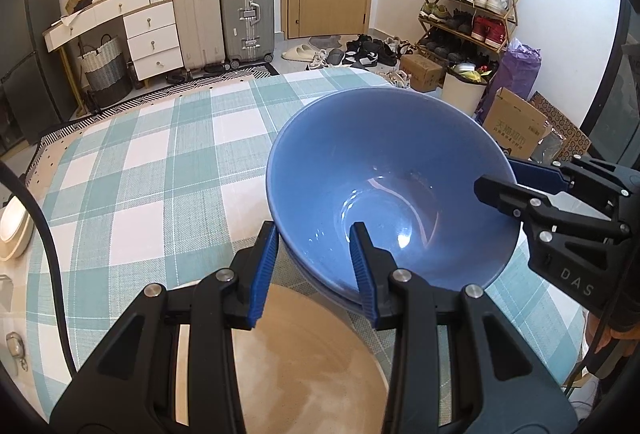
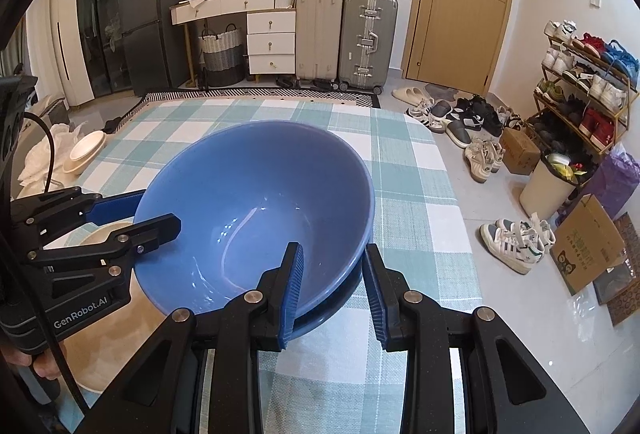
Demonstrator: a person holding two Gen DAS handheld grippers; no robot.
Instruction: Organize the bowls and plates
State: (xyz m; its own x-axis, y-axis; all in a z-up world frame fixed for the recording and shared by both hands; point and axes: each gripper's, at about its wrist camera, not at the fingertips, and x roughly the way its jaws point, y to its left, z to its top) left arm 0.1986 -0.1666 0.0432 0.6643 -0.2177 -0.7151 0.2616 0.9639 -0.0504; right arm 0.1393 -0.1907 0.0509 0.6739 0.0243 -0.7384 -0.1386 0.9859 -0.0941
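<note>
A large blue bowl (image 1: 384,169) sits nested in a second blue bowl (image 1: 340,296) on the checked tablecloth; it also shows in the right wrist view (image 2: 256,201). My left gripper (image 1: 314,266) is open, its fingers straddling the near rim, one inside, one outside. My right gripper (image 2: 334,286) is open and straddles the opposite rim the same way; it shows at the right of the left wrist view (image 1: 496,181). A beige plate (image 1: 304,362) lies under my left gripper, beside the bowls.
The table (image 2: 404,169) has a green and white checked cloth. A cream bowl stack (image 2: 86,149) stands at the table's far left edge. Suitcases, a drawer unit, shoes, a shoe rack and cardboard boxes fill the floor beyond.
</note>
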